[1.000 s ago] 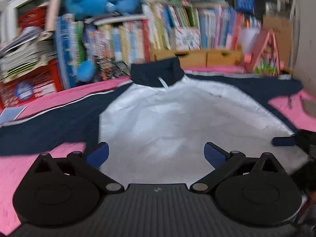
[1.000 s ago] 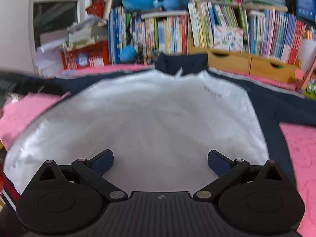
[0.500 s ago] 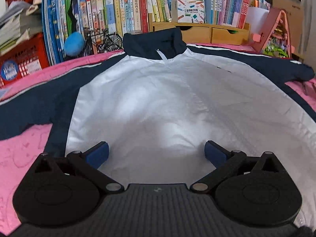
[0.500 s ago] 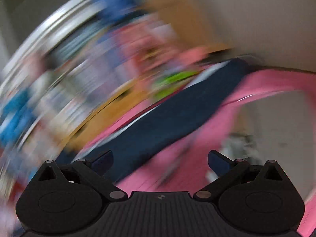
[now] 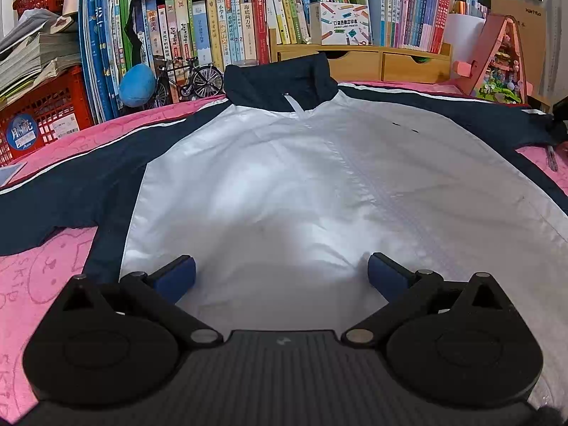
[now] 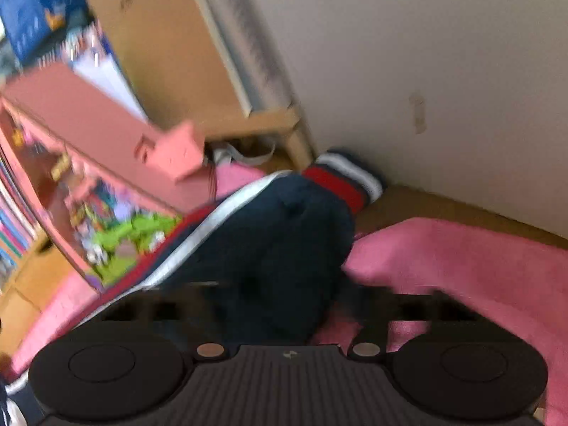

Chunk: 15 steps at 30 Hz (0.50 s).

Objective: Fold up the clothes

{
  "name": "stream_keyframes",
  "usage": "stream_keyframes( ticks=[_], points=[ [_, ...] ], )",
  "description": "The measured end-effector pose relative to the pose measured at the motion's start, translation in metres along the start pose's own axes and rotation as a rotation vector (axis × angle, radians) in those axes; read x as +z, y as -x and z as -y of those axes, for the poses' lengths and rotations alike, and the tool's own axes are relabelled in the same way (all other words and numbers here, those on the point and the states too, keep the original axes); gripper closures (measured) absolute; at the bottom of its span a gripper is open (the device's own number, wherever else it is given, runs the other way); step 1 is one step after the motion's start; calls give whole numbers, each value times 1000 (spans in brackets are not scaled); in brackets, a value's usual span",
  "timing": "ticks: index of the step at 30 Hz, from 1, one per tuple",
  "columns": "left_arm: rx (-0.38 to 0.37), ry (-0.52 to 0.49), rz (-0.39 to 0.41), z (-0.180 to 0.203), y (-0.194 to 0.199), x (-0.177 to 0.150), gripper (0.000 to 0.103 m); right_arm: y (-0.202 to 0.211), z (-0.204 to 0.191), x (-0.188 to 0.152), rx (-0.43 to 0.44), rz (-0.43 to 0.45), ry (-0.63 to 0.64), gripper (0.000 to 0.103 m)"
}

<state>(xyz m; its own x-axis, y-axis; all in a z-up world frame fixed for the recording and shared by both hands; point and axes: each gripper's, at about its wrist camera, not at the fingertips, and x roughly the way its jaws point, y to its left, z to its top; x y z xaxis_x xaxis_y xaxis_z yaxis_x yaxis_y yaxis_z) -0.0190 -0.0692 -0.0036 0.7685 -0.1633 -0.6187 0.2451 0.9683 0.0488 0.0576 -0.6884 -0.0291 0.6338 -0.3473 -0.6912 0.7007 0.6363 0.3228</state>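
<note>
Flat, jacket [image 5: 284, 184] lies collar [image 5: 277, 81] toward books [image 5: 213, 25] (sleeves sideways).

One jacket [image 5: 291, 184], two claws, one toy bicycle [image 5: 191, 76], one pink blanket [image 5: 42, 269]

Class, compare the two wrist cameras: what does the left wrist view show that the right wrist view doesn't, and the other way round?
Left wrist only: the jacket's white body and navy collar, a toy bicycle, a red crate, and the open left tongs.
Right wrist only: the striped cuff, the bare wall, and the blurred right tongs, whose jaws have just been closing with the navy sleeve between them.
Both: that sleeve, the pink blanket and the pink toy house.
</note>
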Motion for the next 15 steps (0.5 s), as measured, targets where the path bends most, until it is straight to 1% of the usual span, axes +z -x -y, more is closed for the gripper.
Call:
stream_keyframes(
  ticks=[2,3,5,7,9,11,15],
  points=[
    [-4,5,-2,-1,0,0,0,5,-7,0,0,20,11,85],
    [-5,6,-2,-1,0,0,0,8,-10,1,1,32,16,89],
    [-3,6,0,-1,0,-1,0,28,-18,-3,48,108,21,92],
    [-2,5,1,-1,1,-1,0,58,-37,-14,105,198,78,94],
    [-2,6,2,-1,1,-1,0,93,-73,-32,209,266,193,94],
    [-3,7,3,-2,1,-1,0,128,-124,-67,361,301,379,94],
    [4,9,6,-1,1,-1,0,167,-219,-161,676,201,749,92]
  ],
)
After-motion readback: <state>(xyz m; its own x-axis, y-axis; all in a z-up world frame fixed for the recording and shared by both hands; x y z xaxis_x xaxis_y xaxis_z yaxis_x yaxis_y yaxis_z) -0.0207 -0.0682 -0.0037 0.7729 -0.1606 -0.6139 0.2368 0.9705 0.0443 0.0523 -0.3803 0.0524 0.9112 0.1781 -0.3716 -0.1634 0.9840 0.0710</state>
